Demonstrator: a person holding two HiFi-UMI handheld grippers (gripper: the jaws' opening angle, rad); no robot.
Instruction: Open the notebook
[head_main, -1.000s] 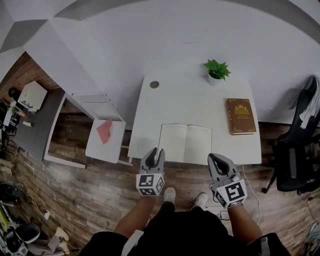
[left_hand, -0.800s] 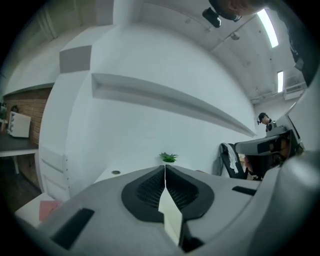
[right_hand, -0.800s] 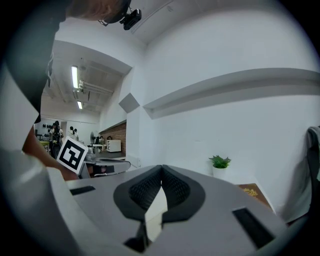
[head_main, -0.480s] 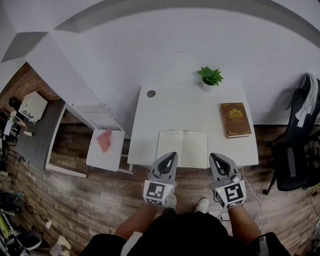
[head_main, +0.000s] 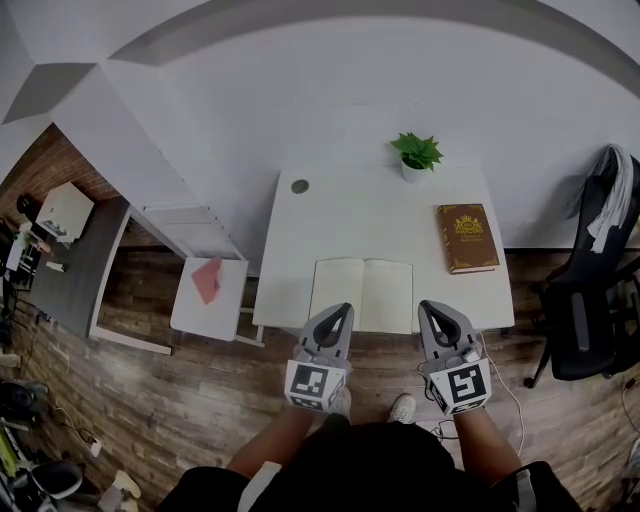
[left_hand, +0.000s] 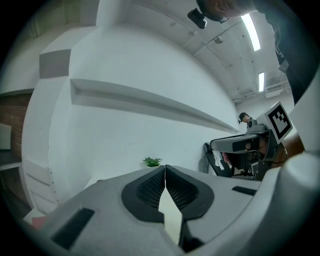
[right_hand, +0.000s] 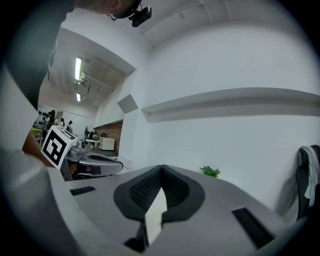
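**Bright, even light; strong fisheye bending**

Ceiling light strips lit the room evenly; the white worktop showed almost no shadow or glare. Every view curved at the edges, with black corners in both gripper views. The left hand-held gripper looked blurred up close.

Lower centre: we list the left gripper, grey jaws brought together, dark ribbed pads meeting at the tips with nothing between them. A pale wedge shows through the gap beneath.

Just above the tips: a small green plant.

Across the middle: a white wall with a long ledge sloping down to the right.

Right side: the right gripper with its marker cube, and a dark chair just below its tip.

Upper right: strip lights.

Far left: a brick wall.
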